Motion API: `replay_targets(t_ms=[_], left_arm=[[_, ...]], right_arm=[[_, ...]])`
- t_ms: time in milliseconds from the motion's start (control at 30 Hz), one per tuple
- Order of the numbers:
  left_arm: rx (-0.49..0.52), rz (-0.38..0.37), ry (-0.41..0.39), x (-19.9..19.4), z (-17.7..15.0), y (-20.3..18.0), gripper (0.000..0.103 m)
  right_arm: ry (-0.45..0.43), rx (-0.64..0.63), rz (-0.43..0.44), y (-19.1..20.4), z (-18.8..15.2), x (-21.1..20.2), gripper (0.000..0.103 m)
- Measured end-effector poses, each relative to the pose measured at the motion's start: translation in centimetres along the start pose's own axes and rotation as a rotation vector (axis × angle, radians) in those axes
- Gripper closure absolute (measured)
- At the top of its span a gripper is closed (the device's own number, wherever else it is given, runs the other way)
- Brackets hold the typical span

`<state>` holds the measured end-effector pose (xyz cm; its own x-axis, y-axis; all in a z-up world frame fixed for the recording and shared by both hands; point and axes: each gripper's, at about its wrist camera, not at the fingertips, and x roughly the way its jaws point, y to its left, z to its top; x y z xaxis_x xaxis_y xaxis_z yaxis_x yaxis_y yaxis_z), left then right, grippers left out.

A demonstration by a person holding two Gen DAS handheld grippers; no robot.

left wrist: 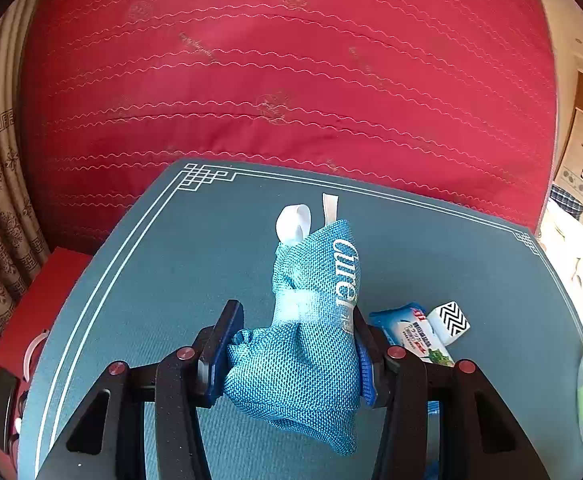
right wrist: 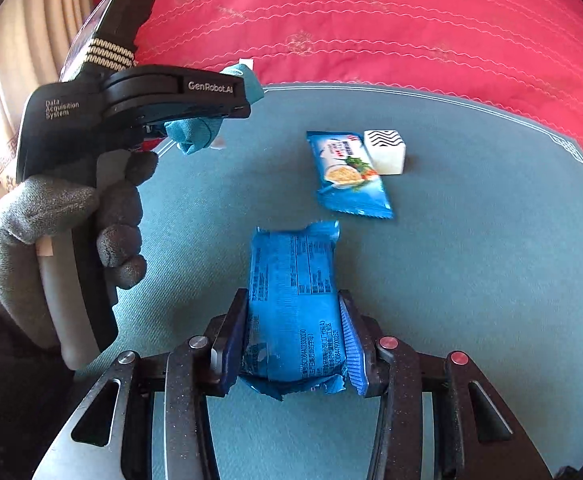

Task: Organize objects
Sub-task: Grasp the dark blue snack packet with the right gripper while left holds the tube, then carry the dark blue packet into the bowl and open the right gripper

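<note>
On the teal mat (right wrist: 471, 280) before a red quilt (left wrist: 291, 60), the left gripper (left wrist: 295, 344) clamps a blue mesh pouch (left wrist: 307, 340) above the mat, while the right gripper (right wrist: 295, 340) grips a blue packet (right wrist: 295, 300). Farther off, another snack packet (right wrist: 349, 174) touches a white cube (right wrist: 385, 152).

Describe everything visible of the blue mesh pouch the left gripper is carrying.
The blue mesh pouch is a soft woven teal-blue bag with white lettering along one side, a pale band around its middle and white ribbon loops at its far end. It looks bunched and limp. The left gripper clamps its near end between the blue pads, so it sticks out forward, lifted clear of the teal mat. In the right wrist view it pokes out past the gripper's tip; nothing else touches it.
</note>
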<state>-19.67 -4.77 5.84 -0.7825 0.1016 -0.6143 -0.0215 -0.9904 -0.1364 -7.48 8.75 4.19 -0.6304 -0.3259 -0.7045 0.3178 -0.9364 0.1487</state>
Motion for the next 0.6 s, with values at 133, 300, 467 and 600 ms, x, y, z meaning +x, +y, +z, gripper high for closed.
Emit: replay_targets(t_ms=[133,300,467,600], left_arm=[[0.029,-0.029,-0.007,-0.6,-0.2,-1.4,0.051],[0.064,-0.053,-0.014,-1.2,-0.5,-2.8,0.050],[0.069,-0.066,-0.024,-1.8,-0.4,-3.3,0.050],[0.069,-0.076,-0.030,-2.1,-0.3,-3.3,0.050]], right_arm=[[-0.007,0.063,-0.007,-1.6,-0.9,-1.1,0.062],[0.011,0.090,-0.016,-2.4,-2.4,-1.7,0.061],[0.018,0.081,-0.009,-2.2,-2.7,-2.2,0.051],[0.017,0.032,-0.065,-1.1,-2.6,-1.5,0.046]])
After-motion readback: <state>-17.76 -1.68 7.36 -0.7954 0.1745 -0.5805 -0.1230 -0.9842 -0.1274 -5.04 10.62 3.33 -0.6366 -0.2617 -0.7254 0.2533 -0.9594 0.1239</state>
